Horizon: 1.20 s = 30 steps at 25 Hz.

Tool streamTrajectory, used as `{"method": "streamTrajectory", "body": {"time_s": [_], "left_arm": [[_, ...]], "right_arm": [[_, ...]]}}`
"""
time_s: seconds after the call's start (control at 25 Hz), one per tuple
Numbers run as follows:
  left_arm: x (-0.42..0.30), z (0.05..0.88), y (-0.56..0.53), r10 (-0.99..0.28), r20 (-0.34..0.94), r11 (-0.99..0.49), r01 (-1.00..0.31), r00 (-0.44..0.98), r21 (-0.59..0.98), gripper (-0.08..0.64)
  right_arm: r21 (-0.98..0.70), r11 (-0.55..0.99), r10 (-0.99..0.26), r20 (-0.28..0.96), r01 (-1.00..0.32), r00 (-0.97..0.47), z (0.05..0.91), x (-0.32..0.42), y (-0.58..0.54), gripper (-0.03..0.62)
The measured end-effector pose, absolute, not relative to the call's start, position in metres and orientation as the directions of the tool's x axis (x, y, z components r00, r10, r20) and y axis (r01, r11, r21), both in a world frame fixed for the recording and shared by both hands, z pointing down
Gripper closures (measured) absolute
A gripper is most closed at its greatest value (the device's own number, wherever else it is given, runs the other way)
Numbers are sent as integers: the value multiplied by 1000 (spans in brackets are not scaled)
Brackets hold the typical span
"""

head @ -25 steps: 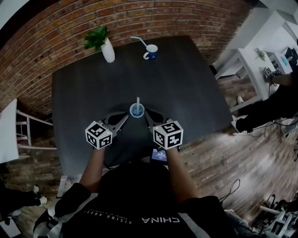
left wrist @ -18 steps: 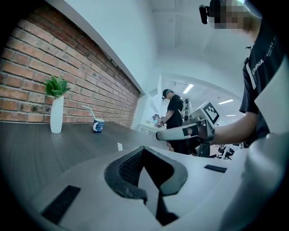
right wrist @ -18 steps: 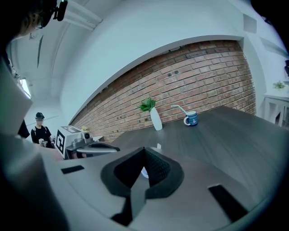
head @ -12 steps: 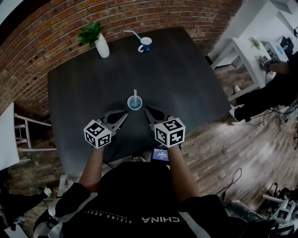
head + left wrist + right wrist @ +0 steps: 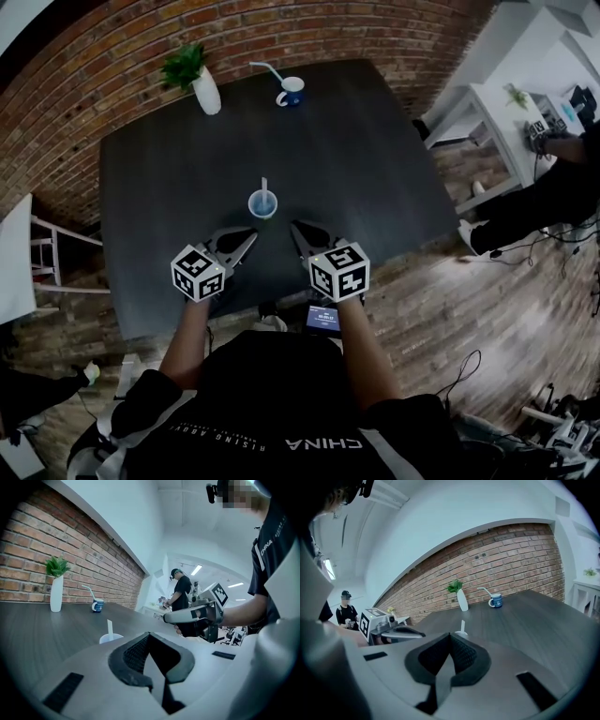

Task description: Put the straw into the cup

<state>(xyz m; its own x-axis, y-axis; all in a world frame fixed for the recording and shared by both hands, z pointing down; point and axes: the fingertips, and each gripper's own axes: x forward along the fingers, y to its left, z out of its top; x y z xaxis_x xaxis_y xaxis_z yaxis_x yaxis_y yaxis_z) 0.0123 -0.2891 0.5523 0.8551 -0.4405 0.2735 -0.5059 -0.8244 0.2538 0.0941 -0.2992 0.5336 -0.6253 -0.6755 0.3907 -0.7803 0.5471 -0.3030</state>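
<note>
A pale blue cup (image 5: 263,205) stands mid-table with a white straw (image 5: 264,187) upright in it. Both grippers hang just short of it, toward the table's near edge, and neither touches it. My left gripper (image 5: 249,234) is shut and empty, to the cup's lower left. My right gripper (image 5: 297,228) is also shut and empty, to its lower right. In the left gripper view the cup (image 5: 111,638) and straw (image 5: 109,627) peek over the closed jaws. The right gripper view shows the cup (image 5: 461,633) the same way.
A blue mug (image 5: 292,91) with a bent straw and a white vase (image 5: 206,94) holding a green plant stand at the dark table's (image 5: 375,169) far edge, by the brick wall. A white side table (image 5: 497,122) and a seated person (image 5: 553,187) are at right.
Both grippers have drawn back from beside the cup toward the table's near edge. The cup with its straw stays put, now standing ahead of the fingertips.
</note>
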Motion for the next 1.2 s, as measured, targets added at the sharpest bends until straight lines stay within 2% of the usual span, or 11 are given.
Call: {"method": "streamTrajectory", "body": {"time_s": [0.52,1.2], "left_arm": [[42,544,-212,-548,305,-755,-618,779,221,557],[70,557,-136,-560,313,-746,-631,767,214,557]], "right_arm": [[-324,655,-593,338,-682,-731,524,125,-244,588],[-308,680,-587,316,-666,-745,528,162,-170,588]]}}
